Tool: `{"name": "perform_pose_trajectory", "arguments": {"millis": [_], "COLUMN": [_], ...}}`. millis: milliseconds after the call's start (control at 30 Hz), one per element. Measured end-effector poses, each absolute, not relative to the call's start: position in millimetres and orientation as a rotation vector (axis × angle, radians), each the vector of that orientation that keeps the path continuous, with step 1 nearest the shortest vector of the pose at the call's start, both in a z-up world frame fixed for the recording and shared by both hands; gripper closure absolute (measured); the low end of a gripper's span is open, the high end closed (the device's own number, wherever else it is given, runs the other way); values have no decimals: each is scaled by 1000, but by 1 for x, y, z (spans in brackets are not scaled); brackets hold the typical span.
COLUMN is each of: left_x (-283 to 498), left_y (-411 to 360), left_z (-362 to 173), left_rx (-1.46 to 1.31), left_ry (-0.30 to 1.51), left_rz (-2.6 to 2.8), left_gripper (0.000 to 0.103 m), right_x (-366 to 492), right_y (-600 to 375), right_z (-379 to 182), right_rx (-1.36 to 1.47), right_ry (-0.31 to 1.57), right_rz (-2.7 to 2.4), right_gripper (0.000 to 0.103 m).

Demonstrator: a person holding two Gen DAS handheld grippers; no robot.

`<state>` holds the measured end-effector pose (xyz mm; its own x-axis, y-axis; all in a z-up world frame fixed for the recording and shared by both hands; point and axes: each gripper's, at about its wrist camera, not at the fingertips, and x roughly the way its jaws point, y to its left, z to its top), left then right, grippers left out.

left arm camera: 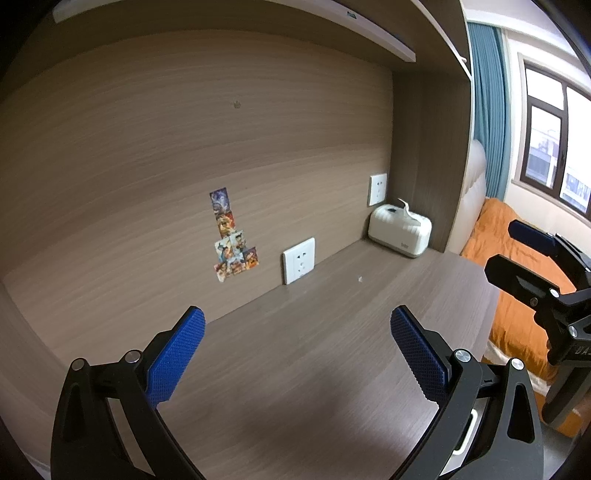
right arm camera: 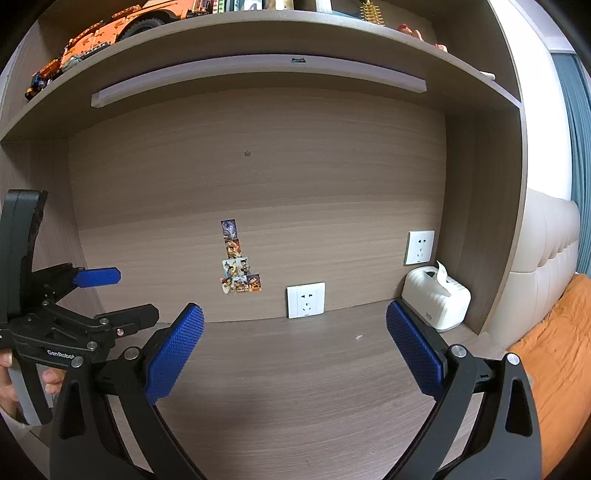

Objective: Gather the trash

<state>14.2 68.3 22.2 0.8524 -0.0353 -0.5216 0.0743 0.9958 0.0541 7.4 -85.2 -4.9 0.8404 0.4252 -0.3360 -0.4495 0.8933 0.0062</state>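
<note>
A tiny white scrap (left arm camera: pixel 359 279) lies on the wooden desk (left arm camera: pixel 295 369), in front of the wall socket; it also shows in the right wrist view (right arm camera: pixel 358 336). My left gripper (left arm camera: pixel 295 332) is open and empty above the desk, well short of the scrap. It also shows at the left of the right wrist view (right arm camera: pixel 131 297). My right gripper (right arm camera: pixel 294 328) is open and empty, the scrap just beyond its fingertips. It also shows at the right edge of the left wrist view (left arm camera: pixel 511 249).
A white tissue box (left arm camera: pixel 400 230) stands in the desk's back right corner, also in the right wrist view (right arm camera: pixel 436 299). Two wall sockets (right arm camera: pixel 306 300) and stickers (right arm camera: pixel 238 271) are on the back panel. A shelf with toys (right arm camera: pixel 110 29) hangs above. An orange-covered bed (right arm camera: pixel 554 350) lies right.
</note>
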Motion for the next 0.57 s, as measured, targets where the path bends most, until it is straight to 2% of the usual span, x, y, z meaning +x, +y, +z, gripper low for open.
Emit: {"name": "perform_pose_trajectory", "arguments": {"millis": [567], "left_x": [14], "left_y": [68], "left_z": [18], "left_rx": [127], "left_ry": [526], "left_rz": [-44], "left_gripper": [5], "right_x": [12], "right_y": [-84], "right_z": [-9], "right_rx": [-56], "right_ry": [356], "right_rz": [451], "right_gripper": [4]}}
